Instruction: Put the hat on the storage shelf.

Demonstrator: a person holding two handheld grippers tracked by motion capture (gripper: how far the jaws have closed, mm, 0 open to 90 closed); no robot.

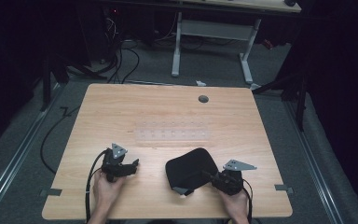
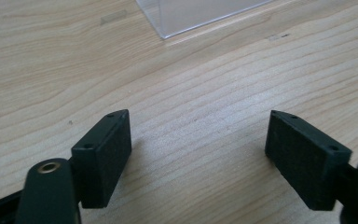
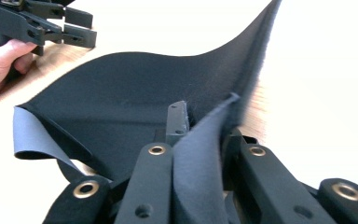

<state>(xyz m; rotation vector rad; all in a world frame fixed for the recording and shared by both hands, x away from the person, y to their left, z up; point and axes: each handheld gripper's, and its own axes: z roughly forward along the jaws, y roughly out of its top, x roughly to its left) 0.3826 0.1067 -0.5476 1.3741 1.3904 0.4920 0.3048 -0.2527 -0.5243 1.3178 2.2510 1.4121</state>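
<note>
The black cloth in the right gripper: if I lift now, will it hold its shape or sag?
Probably sag: the black cloth already curves and curls over at one corner. It seems thin and light, pinched as a fold in the right gripper. Its fuzzy surface should resist slipping.

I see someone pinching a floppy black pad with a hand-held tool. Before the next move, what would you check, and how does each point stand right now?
1. Right tool gripping the black pad: ok. Its jaws are shut on a fold of the pad's edge in the right gripper view.
2. Grip deep enough to hold during a lift: cannot tell; just the edge is pinched.
3. Left tool free to help: ok. Its jaws stand open over bare wood, nothing between them.
4. Left tool apart from the pad: ok; there is a gap between them in the high view.
5. Clear plastic sheet out of the way: ok, it lies farther up the table, apart from the pad.
6. Pad flat: not ok; it curls up.
</note>
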